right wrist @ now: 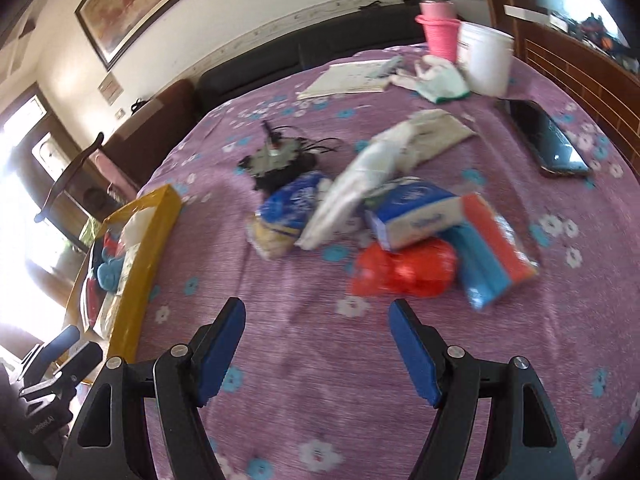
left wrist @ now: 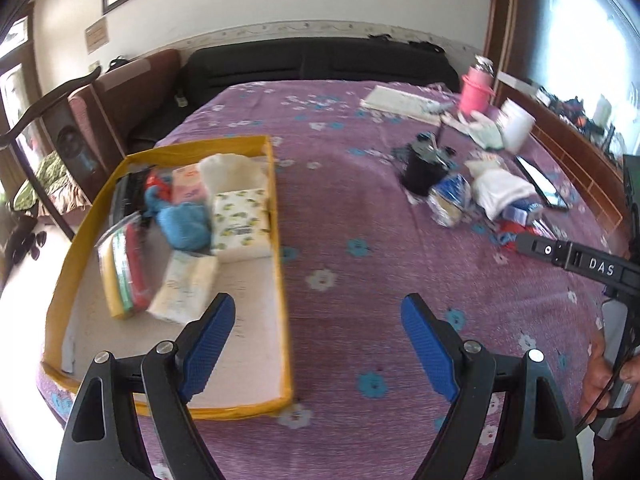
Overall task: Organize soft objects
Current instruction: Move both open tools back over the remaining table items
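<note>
A yellow-rimmed tray (left wrist: 280, 240) lies on the purple floral cloth at the left; it holds tissue packs (left wrist: 240, 224), a blue soft lump (left wrist: 184, 224) and bagged cloths (left wrist: 124, 272). My left gripper (left wrist: 318, 320) is open and empty, above the tray's right rim. My right gripper (right wrist: 316, 320) is open and empty, short of a pile of soft packs: a red bag (right wrist: 404, 268), a blue-and-white tissue pack (right wrist: 416, 216), a blue and orange pack (right wrist: 492, 248), a white pack (right wrist: 352, 192) and a blue and yellow bag (right wrist: 288, 212). The tray also shows in the right wrist view (right wrist: 148, 248).
A black cup with wires (right wrist: 280, 160), a phone (right wrist: 548, 140), a white tub (right wrist: 484, 56), a pink bottle (right wrist: 438, 28), a notebook (right wrist: 352, 76) and a crumpled cloth (right wrist: 440, 80) lie further back. A dark sofa (left wrist: 320, 64) stands behind the table.
</note>
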